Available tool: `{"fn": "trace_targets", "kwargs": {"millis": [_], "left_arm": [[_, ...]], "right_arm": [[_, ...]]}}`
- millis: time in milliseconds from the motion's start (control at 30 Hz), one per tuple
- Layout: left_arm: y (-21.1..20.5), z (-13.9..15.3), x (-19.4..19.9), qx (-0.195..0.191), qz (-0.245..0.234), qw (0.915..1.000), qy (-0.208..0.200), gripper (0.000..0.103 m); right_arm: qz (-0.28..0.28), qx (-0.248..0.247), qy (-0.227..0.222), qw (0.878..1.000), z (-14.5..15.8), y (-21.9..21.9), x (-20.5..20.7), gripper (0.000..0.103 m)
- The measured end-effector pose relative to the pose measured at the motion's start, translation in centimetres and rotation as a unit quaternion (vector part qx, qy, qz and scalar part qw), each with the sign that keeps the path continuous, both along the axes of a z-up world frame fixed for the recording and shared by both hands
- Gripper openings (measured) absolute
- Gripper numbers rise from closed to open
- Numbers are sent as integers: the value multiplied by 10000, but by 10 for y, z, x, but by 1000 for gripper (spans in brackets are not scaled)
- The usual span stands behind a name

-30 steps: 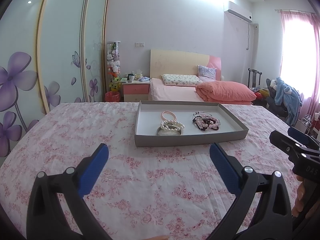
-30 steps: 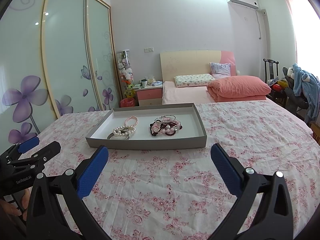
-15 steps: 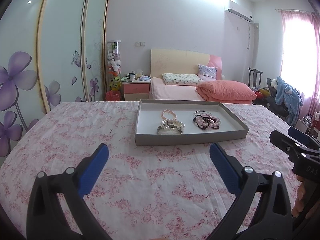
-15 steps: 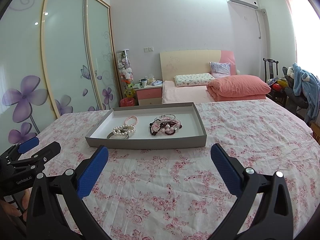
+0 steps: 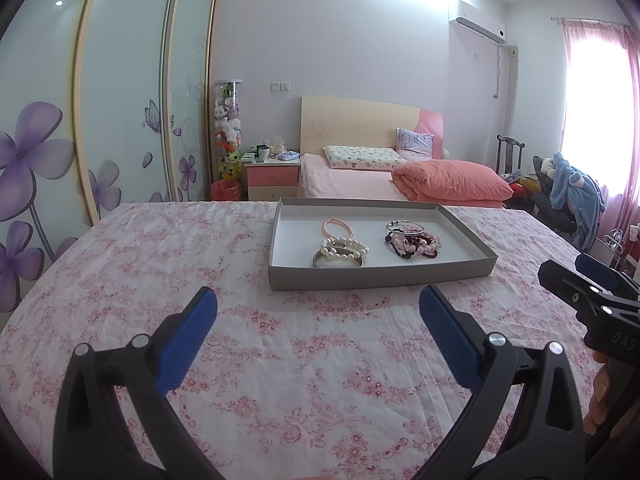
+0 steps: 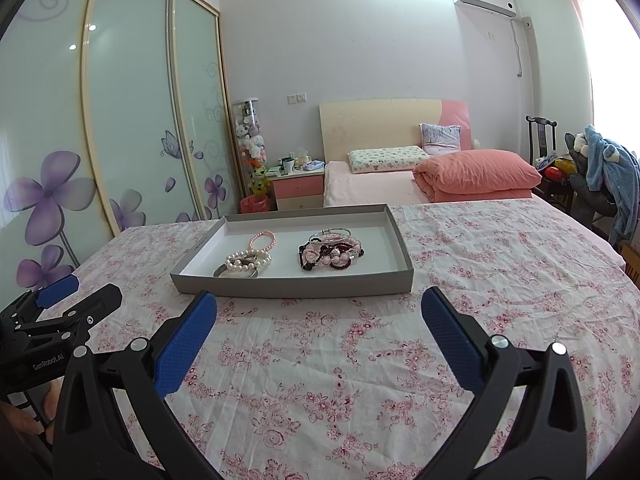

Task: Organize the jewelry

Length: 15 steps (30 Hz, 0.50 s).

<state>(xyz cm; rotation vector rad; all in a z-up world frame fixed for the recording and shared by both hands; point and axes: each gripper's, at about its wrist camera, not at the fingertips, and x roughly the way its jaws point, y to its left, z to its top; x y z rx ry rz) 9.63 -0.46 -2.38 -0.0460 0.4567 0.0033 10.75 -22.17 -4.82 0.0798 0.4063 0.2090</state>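
A shallow grey tray point(image 5: 376, 274) point(image 6: 288, 286) lies on a pink floral bedspread point(image 5: 280, 360). In it lie a pink bead bracelet point(image 5: 336, 227) point(image 6: 262, 240), a white pearl bracelet point(image 5: 344, 249) point(image 6: 248, 260) over a silver bangle point(image 5: 320, 260), and a tangled heap of dark and pink beads point(image 5: 412, 242) point(image 6: 330, 254) with a silver bangle on top point(image 6: 330, 234). My left gripper point(image 5: 318, 300) point(image 6: 76, 294) and right gripper point(image 6: 320, 300) point(image 5: 572, 272) are both open and empty, just short of the tray's near wall.
Beyond the spread stands a second bed with a pink duvet point(image 5: 452, 180), a nightstand point(image 5: 272, 174) and sliding wardrobe doors point(image 5: 120, 100) at left. A chair heaped with clothes point(image 5: 568, 192) stands at right by the window.
Both views have crept slightly toward the tray. Both grippers stay open and the jewelry has not moved.
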Motion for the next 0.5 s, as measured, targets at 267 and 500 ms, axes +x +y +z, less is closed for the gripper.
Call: {"fn": "trace_targets", "kwargs": {"millis": [267,500], "left_arm": [[1,1,1,3,-1,10000,1,99],[0,1,1,-1,-3,10000,2,99]], "right_arm": [[14,16,13,10000,0,0,0,101],[8,19,14,10000,1,0,0,101]]}}
